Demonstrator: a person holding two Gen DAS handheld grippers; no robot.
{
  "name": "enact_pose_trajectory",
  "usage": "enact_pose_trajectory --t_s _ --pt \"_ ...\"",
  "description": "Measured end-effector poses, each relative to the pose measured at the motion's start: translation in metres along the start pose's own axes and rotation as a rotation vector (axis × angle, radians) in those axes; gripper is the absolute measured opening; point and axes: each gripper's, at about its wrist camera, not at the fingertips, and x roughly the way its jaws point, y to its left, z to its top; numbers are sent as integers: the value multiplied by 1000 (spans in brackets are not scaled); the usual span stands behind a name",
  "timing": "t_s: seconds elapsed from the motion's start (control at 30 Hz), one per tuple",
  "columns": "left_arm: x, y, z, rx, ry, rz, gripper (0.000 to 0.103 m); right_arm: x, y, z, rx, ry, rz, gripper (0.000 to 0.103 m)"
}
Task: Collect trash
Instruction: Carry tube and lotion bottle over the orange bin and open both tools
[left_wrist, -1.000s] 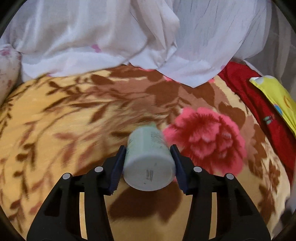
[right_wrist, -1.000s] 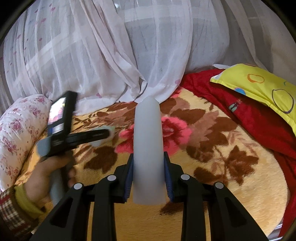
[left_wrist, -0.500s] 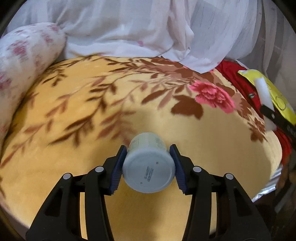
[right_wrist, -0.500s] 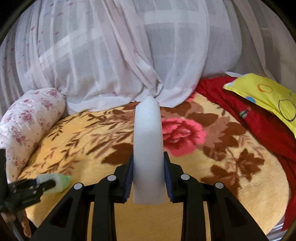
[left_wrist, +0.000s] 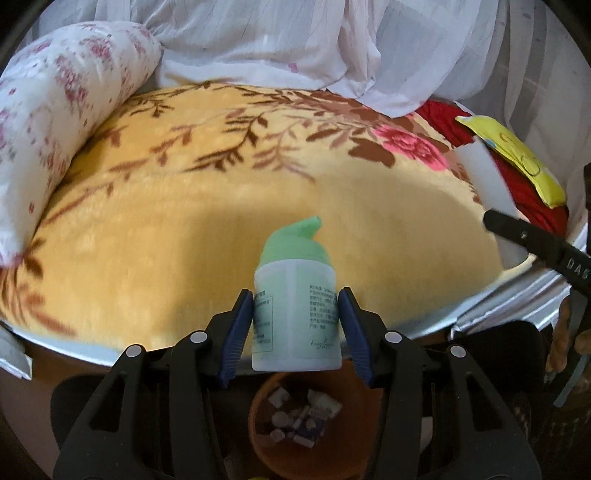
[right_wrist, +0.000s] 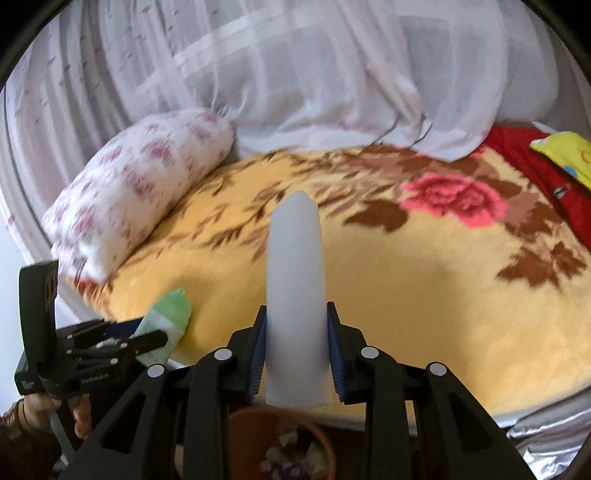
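Note:
My left gripper (left_wrist: 296, 325) is shut on a white pump bottle with a green cap (left_wrist: 295, 306), held upright above an orange-brown bin (left_wrist: 280, 458) that holds several scraps. My right gripper (right_wrist: 296, 354) is shut on a tall white tube (right_wrist: 295, 288), held just above the same bin (right_wrist: 240, 421). The left gripper with the bottle (right_wrist: 162, 321) shows at the lower left of the right wrist view. The right gripper's tube (left_wrist: 487, 184) shows at the right edge of the left wrist view.
The bin stands on the floor in front of a bed with a yellow floral blanket (left_wrist: 184, 206). A white-and-pink pillow (left_wrist: 55, 122) lies at the left, white curtains (right_wrist: 295, 74) hang behind, and a red blanket (right_wrist: 561, 173) with a yellow pillow (left_wrist: 517, 158) lies at the right.
Both grippers have pulled back from over the bed to its front edge, and the bin has come into view below them. The bottle now stands upright in my left gripper.

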Motion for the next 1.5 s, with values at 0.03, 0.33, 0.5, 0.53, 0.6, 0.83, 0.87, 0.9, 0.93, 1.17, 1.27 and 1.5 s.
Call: enact_pose_trajectory --t_s 0.03,0.33,0.5,0.53,0.6,0.83,0.87,0.9,0.93,1.17,1.27,1.5 --pt "-2 1 -6 0 6 -7 47 2 4 -7 -3 22 10 30" --pt "-8 1 -51 21 97 -45 47 10 34 -51 -66 181 66 30" --pt "-3 1 -70 30 166 -56 46 17 42 -76 -80 267 79 30" --pt "-3 0 -73 32 175 -60 46 19 43 -82 -78 287 87 30" --pt "-1 -2 -79 38 194 -70 46 23 45 -92 -76 320 100 30" --pt "7 -9 -91 48 242 -98 46 37 53 -121 -92 413 106 30" --pt "8 -10 -92 50 247 -99 46 39 54 -124 -99 422 102 30" --pt "9 -10 -92 50 252 -101 46 41 55 -126 -102 430 100 30" --pt "9 -11 -93 52 257 -103 46 42 56 -128 -105 438 99 30" --pt "11 -12 -91 59 290 -92 55 48 55 -130 -94 490 53 81" --pt "-4 -9 -83 50 211 -40 78 41 51 -124 -94 452 40 82" --pt "-44 -5 -52 31 -36 12 90 24 37 -104 -77 347 2 85"
